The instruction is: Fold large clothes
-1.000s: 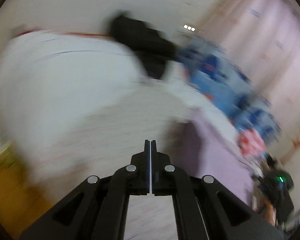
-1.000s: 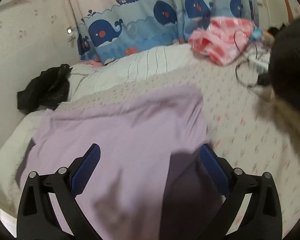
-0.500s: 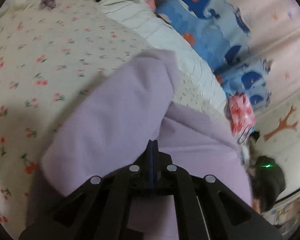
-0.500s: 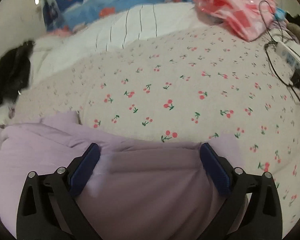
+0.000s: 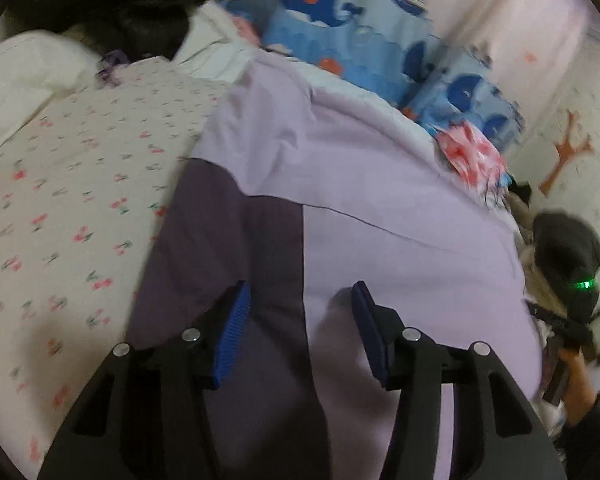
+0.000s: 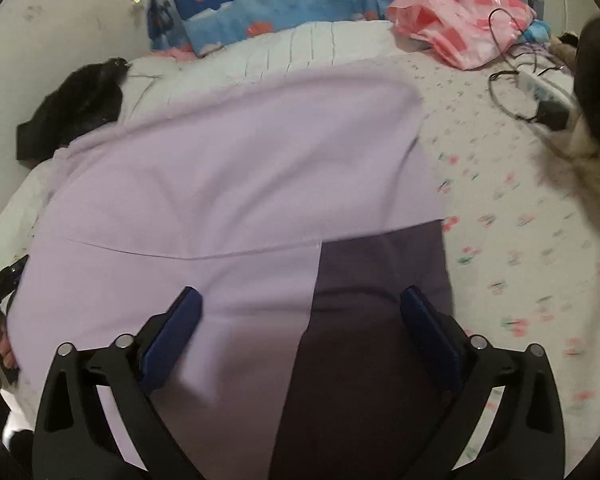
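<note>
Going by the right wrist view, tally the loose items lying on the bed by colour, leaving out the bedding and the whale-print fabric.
Lilac: 1, the lilac garment spread flat, with a darker purple panel.
Black: 2, the black clothing heaped at the far left, and the black cable with plug.
Pink and red: 1, the pink checked bag.
Total: 4

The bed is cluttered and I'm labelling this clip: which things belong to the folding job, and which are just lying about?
Part of the job:
lilac garment
left hand-held gripper, open
right hand-held gripper, open

Just lying about:
black clothing
pink plastic bag
whale-print fabric
charger and cable
cherry-print sheet
</note>
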Demonstrator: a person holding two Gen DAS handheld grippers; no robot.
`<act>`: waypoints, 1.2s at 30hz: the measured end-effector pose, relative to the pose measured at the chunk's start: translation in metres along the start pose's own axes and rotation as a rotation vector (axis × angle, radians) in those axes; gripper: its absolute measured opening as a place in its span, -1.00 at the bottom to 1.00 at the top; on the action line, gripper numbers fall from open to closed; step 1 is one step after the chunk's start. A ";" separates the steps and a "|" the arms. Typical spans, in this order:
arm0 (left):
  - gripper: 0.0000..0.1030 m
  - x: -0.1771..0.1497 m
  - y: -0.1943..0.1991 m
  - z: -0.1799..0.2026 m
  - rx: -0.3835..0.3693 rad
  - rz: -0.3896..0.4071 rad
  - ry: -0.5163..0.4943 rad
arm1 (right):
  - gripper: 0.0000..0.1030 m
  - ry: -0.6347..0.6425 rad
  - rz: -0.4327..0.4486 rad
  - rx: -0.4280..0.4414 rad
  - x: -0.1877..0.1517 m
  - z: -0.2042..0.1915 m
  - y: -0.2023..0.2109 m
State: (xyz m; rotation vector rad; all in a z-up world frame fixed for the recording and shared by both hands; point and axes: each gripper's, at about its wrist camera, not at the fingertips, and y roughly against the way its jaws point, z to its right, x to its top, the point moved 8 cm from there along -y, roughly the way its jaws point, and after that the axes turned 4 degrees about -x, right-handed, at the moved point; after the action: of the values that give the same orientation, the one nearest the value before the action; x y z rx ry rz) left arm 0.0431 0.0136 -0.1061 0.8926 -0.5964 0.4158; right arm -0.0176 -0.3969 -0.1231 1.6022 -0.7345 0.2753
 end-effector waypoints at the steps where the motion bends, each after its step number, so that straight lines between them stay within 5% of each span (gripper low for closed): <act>1: 0.00 0.003 0.014 0.005 -0.018 0.016 -0.005 | 0.88 -0.021 0.028 0.061 0.004 -0.001 0.019; 3: 0.12 0.007 0.046 0.013 0.008 0.075 -0.048 | 0.88 -0.090 0.074 0.125 0.004 0.013 0.053; 4: 0.36 0.005 0.062 0.010 0.022 0.106 -0.047 | 0.88 -0.135 0.077 0.147 -0.002 0.022 0.064; 7: 0.54 -0.008 0.100 -0.023 0.043 0.174 0.080 | 0.88 -0.288 0.007 0.188 -0.038 0.063 0.074; 11: 0.54 -0.027 0.088 -0.062 0.003 0.102 0.293 | 0.88 -0.481 -0.096 0.296 -0.083 0.091 0.058; 15: 0.54 -0.055 0.065 -0.053 -0.097 0.002 0.391 | 0.89 -0.503 -0.065 0.442 -0.089 0.079 0.064; 18: 0.67 -0.065 0.046 -0.040 -0.091 -0.043 0.385 | 0.88 -0.479 -0.064 0.442 -0.093 0.071 0.070; 22: 0.75 -0.069 0.041 -0.035 -0.064 -0.046 0.407 | 0.86 -0.384 -0.182 0.314 -0.109 0.060 0.063; 28: 0.86 -0.061 0.030 -0.032 -0.016 -0.035 0.409 | 0.89 -0.516 -0.077 0.455 -0.082 0.058 0.065; 32: 0.85 -0.058 0.015 -0.041 -0.003 -0.042 0.473 | 0.87 -0.477 -0.146 0.335 -0.086 0.056 0.039; 35: 0.58 -0.057 0.010 -0.027 -0.044 -0.067 0.428 | 0.81 -0.518 -0.106 0.344 -0.074 0.051 0.045; 36: 0.38 -0.055 0.013 -0.020 -0.034 -0.060 0.374 | 0.43 -0.528 -0.082 0.360 -0.074 0.048 0.050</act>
State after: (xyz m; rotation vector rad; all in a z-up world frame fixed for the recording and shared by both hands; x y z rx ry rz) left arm -0.0004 0.0328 -0.1435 0.7735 -0.2322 0.5021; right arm -0.1154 -0.4216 -0.1339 2.0757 -1.0587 -0.0915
